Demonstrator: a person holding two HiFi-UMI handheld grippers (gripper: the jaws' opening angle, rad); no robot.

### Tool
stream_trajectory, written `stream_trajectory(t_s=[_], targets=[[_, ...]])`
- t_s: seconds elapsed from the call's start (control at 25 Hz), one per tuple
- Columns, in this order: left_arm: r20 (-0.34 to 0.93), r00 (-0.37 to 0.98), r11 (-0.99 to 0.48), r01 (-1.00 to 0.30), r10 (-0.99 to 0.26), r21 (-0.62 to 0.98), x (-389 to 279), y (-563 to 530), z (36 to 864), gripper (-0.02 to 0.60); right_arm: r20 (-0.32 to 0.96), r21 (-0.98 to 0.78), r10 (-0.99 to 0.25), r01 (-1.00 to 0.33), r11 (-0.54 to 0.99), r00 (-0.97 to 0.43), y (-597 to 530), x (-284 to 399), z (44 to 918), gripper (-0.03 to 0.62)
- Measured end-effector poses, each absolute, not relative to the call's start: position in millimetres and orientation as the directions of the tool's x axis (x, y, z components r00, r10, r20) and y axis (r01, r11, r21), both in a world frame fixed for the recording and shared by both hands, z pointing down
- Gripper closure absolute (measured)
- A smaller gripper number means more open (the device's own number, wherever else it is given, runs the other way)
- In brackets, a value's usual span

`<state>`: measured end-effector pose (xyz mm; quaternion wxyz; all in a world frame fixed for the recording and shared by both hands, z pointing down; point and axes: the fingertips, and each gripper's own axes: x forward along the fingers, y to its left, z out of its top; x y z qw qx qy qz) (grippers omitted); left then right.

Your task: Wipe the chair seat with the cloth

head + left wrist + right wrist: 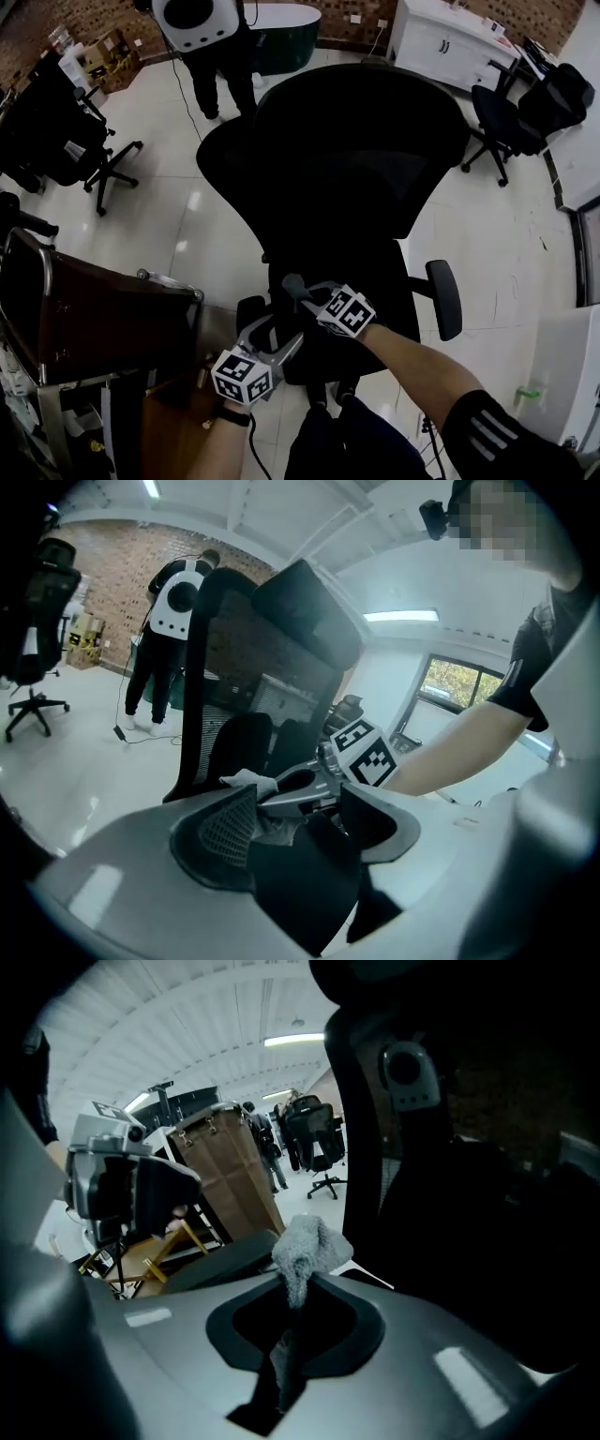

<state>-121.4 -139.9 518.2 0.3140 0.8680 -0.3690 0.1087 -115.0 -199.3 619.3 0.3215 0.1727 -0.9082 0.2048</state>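
In the right gripper view, my right gripper has its jaws pressed onto the cloth. A strip of it runs down the slot between them, and a fuzzy grey terry tuft bunches up just beyond the tips. Close on the right rises the black office chair, with a round knob on its frame. Far on the left stands a brown wooden cabinet.

In the left gripper view, my left gripper has its jaws spread apart. The left pad carries a fine grid texture. Just beyond lie the right gripper's grey fingers, with the pale cloth poking from their tip and hanging crumpled below, near my left pad. I cannot tell whether it touches. Only this view shows the chair's mesh backrest side-on and a person far off by a brick wall.

Only the head view shows the chair seat, black and broad. Both grippers sit close together at its near left edge, marker cubes upward. A padded armrest stands on the right above the glossy pale tiled floor. The cloth is too dim to pick out here.
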Motion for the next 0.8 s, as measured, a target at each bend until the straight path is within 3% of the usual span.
stream_trajectory(t_s=[0.28,0.8], targets=[[0.413,0.704,-0.528,-0.708,-0.577,0.47,-120.2,-173.5,552.4,0.276,0.758,-0.222,-0.122,-0.429,0.876,-0.641,-240.9,-136.9,722.1,0.568],[0.395,0.713,-0.536,-0.698,-0.579,0.475,-115.5,-166.3,567.7,0.276,0.788,-0.092,-0.093,-0.265,0.96,-0.609,-252.3,-189.4,816.1,0.568]])
